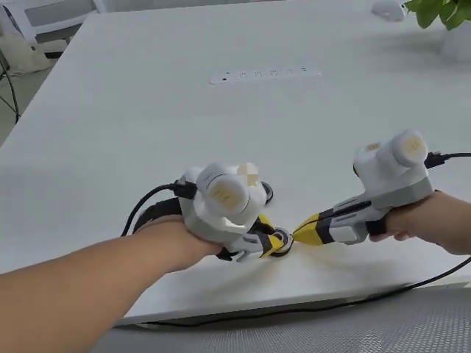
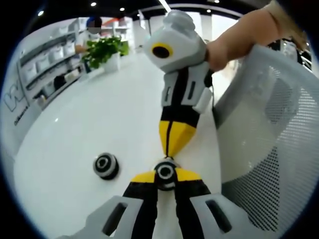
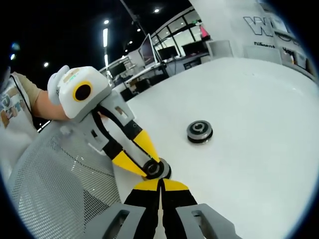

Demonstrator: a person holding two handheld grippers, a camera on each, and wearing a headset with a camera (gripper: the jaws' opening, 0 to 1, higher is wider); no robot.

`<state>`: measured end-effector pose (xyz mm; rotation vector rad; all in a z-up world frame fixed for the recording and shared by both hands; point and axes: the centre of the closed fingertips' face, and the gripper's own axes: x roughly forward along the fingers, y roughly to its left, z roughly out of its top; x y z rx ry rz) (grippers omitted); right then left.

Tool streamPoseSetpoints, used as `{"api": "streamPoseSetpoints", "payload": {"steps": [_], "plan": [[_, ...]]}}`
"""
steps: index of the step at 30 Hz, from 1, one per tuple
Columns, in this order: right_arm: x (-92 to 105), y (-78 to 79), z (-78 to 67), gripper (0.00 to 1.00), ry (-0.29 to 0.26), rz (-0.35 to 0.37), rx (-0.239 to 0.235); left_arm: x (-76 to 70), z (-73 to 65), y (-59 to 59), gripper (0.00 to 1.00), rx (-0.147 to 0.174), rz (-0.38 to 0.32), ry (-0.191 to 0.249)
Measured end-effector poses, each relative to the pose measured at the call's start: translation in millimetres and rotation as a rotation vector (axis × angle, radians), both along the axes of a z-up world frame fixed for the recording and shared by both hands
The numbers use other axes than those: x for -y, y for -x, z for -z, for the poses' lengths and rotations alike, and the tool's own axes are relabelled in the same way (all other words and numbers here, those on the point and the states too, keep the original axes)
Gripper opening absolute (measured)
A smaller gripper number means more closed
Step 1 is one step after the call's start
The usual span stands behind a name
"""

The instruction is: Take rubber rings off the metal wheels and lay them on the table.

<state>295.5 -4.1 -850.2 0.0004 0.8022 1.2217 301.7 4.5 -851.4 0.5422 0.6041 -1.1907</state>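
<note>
My left gripper (image 1: 280, 243) (image 2: 165, 175) is shut on a small metal wheel (image 1: 280, 240) (image 2: 165, 172) (image 3: 156, 169) with a black rubber ring, held just above the white table (image 1: 147, 125) near its front edge. Facing it, my right gripper (image 1: 296, 235) (image 3: 160, 183) has its yellow jaws pressed together. Its tips (image 2: 169, 155) touch the wheel's rim. I cannot tell whether they pinch the ring. A second wheel (image 2: 105, 165) (image 3: 200, 131) with its ring on lies flat on the table, partly hidden behind the left gripper (image 1: 266, 193).
A recessed socket strip (image 1: 265, 73) sits mid-table. A green plant (image 1: 438, 11) stands at the far right corner. A grey mesh chair back (image 2: 269, 124) (image 3: 55, 169) is close beside the table's front edge. Black cables trail from both grippers.
</note>
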Motion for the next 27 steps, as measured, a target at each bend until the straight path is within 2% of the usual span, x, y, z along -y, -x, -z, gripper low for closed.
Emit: {"api": "streamPoseSetpoints", "payload": {"steps": [17,27], "plan": [[-4.1,-0.2,-5.4,0.0,-0.069,0.031,-0.015,1.0,0.2,-1.8,0.11,-0.005,-0.02,-0.008],[-6.6,1.2,-6.3,0.0,-0.073,0.009,-0.001,0.8,0.2,-0.6,0.11,-0.003,-0.024,-0.01]]}}
